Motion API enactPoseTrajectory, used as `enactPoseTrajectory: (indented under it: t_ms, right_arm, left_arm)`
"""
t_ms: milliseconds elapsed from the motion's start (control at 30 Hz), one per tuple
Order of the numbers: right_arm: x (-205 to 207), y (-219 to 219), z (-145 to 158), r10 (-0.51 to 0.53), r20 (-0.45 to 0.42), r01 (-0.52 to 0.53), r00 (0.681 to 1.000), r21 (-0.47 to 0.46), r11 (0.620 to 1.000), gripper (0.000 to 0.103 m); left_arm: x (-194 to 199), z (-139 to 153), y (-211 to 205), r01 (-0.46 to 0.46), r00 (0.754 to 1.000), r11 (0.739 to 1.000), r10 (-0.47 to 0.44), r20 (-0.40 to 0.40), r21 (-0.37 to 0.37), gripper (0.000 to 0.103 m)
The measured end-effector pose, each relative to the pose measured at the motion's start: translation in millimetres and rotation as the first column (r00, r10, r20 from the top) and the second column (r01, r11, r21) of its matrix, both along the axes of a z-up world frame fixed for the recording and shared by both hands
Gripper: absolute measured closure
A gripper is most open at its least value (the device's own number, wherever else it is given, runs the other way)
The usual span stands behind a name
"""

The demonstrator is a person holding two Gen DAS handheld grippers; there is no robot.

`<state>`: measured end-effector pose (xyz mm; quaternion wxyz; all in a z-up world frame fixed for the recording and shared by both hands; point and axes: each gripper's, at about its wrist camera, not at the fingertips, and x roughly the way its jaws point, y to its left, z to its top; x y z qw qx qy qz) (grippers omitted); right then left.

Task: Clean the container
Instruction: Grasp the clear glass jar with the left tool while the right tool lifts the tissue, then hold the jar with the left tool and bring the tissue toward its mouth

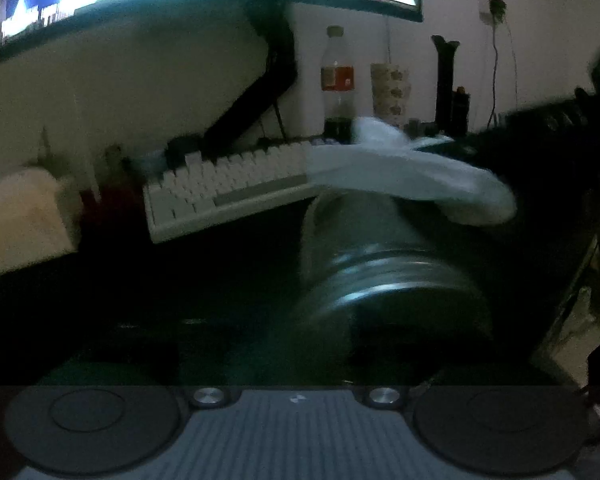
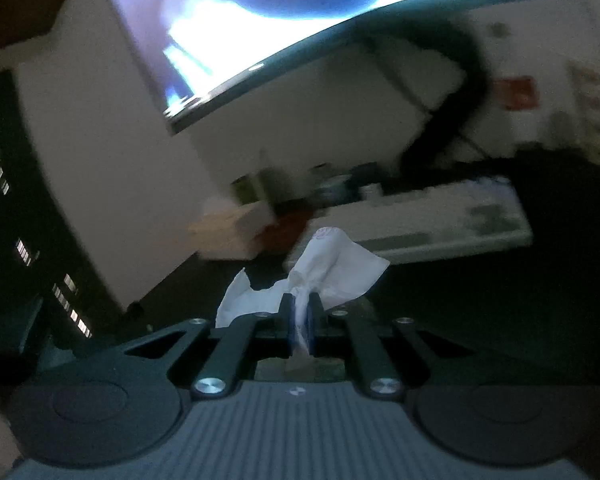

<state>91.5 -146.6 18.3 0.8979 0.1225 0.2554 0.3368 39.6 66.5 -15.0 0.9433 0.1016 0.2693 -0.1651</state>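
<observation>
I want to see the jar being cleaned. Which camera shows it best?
The left wrist view: the jar fills the middle, blurry, with the tissue at its far end. The right wrist view shows only the tissue pinched in the right tool.

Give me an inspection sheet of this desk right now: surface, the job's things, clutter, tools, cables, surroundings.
Surface: dark desk, dimly lit.
Job's things: clear jar close in front of the left camera, blurred; white tissue lies across its far end in the left view.
Clutter: white keyboard, cola bottle, patterned cup, pale box.
Tools: right tool shut on the tissue; left tool's fingers are not visible, so its state cannot be told.
Cables: one hanging down the wall from a socket.
Surroundings: lit monitor on a black arm; pale wall behind.
</observation>
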Motion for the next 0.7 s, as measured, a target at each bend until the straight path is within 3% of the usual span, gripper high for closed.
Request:
enactPoseTrajectory:
  t_ms: [100,167,200,367,533,633,700]
  right_arm:
    - [3.1,34.1,10.5,0.087,0.042,-0.082,0.995,-0.110,0.991,0.095]
    - [8.1,52.7,11.9,0.116,0.051,-0.105,0.992,-0.182,0.978,0.095]
    - [11.1,54.0,10.6,0.110,0.051,-0.099,0.993,-0.185,0.978,0.095]
    - [26.4,57.8,3.3,0.076,0.049,-0.065,0.996,-0.190,0.980,0.095]
    - [34.5,48.1,-2.9,0.025,0.034,-0.019,0.999,-0.173,0.985,0.095]
    - [41.2,45.2,-5.5,0.016,0.029,-0.011,0.999,-0.172,0.985,0.095]
    - [43.5,44.3,-7.2,0.021,0.031,-0.015,0.999,-0.166,0.986,0.095]
  left_arm:
    - [-15.9,9.0,2.1,0.005,0.999,1.000,-0.006,0.048,0.030,0.021]
    - [-23.6,17.0,6.2,-0.011,0.997,0.999,0.008,0.072,0.037,0.003]
    - [-27.8,21.3,8.0,-0.022,0.996,0.999,0.018,0.087,0.041,0.000]
    - [-50.2,41.3,6.1,-0.034,0.989,0.998,0.025,0.146,0.060,0.000]
    - [-62.0,52.5,-13.8,0.024,0.992,0.997,-0.033,0.125,0.067,0.000]
    - [-79.3,61.1,-29.2,0.034,0.983,0.994,-0.052,0.177,0.104,0.000]
    - [-93.4,67.5,-35.4,0.088,0.975,0.992,-0.103,0.197,0.085,0.000]
